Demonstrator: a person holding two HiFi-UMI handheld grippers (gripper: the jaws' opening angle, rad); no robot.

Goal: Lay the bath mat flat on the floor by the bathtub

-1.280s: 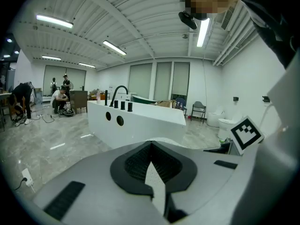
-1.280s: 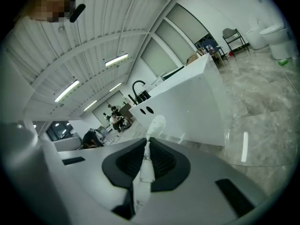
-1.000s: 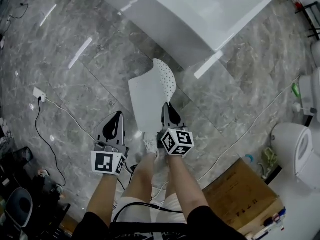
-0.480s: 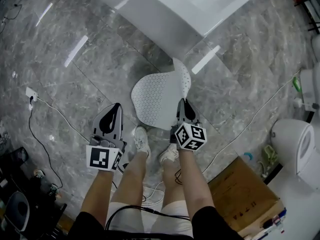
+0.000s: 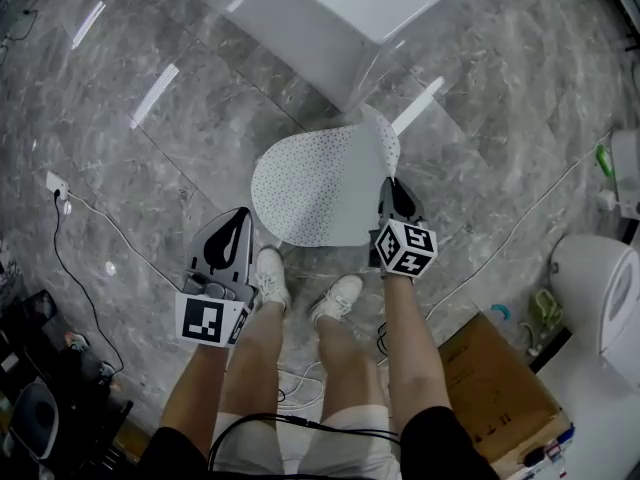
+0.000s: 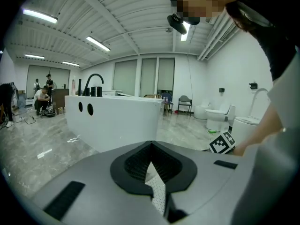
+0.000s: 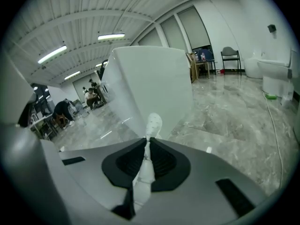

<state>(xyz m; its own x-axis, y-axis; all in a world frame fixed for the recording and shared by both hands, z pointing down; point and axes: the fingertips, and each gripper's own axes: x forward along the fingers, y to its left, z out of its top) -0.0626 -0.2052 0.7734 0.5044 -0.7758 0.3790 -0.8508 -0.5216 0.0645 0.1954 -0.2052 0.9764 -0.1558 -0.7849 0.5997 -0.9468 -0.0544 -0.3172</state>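
Right gripper [image 7: 148, 143] clenched on the right edge of the white oval perforated rubber bath mat [image 5: 320, 183], with a thin white strip of the mat pinched between its pads; left gripper [image 6: 150, 145] has its jaw tips together, and a sliver of perforated mat shows through the slit behind them; in the head view the left gripper sits just beside the mat's lower-left edge and looks apart from it, holding nothing I can see. Mat is spread broad face up, with its right end curled upward at the right gripper; it lies between the person's white sneakers [image 5: 268, 273] and the corner of the white freestanding bathtub [image 5: 330, 28], over the grey marble-pattern tile floor [image 5: 150, 158]; can't tell whether any part touches the floor. Further out: thin cable [image 5: 100, 218] across the floor on the left; brown cardboard box [image 5: 495, 388] lower right; white toilet [image 5: 605, 288] at the right edge.
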